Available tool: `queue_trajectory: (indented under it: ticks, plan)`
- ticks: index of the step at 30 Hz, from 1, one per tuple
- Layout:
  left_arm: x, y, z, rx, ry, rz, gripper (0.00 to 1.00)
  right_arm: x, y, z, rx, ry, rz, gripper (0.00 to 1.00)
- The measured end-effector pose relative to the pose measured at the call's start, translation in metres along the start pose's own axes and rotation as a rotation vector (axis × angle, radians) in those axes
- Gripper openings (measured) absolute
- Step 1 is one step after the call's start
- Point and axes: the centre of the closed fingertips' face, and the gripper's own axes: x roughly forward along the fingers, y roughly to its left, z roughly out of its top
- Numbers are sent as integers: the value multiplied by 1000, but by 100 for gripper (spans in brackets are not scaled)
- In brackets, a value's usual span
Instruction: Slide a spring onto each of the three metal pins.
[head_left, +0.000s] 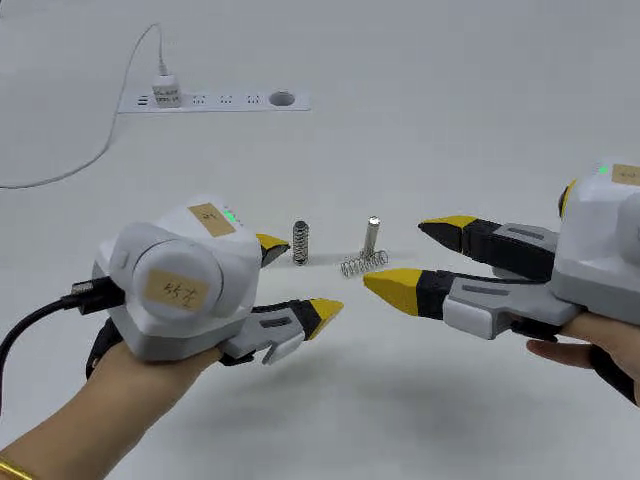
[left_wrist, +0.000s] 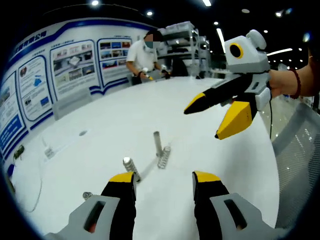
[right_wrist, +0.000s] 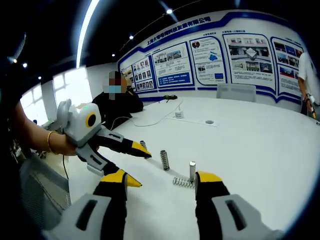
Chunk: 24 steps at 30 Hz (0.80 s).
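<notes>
1. The left tongs are spread wide and hold nothing, low over the white table.
2. Near their far tip a spring-covered pin stands upright.
3. To its right, apart from it, a bare pin stands upright, and a loose spring lies on its side at that pin's foot.
4. The right tongs are also spread and hold nothing. Their yellow tips point at the loose spring, close to it but not touching.

A white power strip lies well beyond the left claw, a white charger plugged into its left end, its cable curving away leftward. Far past the right claw, a person sits below blue-trimmed wall posters.
</notes>
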Motion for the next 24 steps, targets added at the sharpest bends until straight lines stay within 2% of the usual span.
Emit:
queue_trajectory:
  ticks: [5,10,18,24]
  plan:
    - [11,-3,0,8,7,-15,43,-8,-1,-9,5,13,-5,57]
    - [25,-4,-5,9,31,-29,43,-13,2,-20,-18,35,-8,61]
    - [43,-3,-6,35,44,-50,39,-22,1,-37,11,56,-27,61]
    - [53,-2,-9,46,52,-58,32,-27,-1,-39,35,51,-42,61]
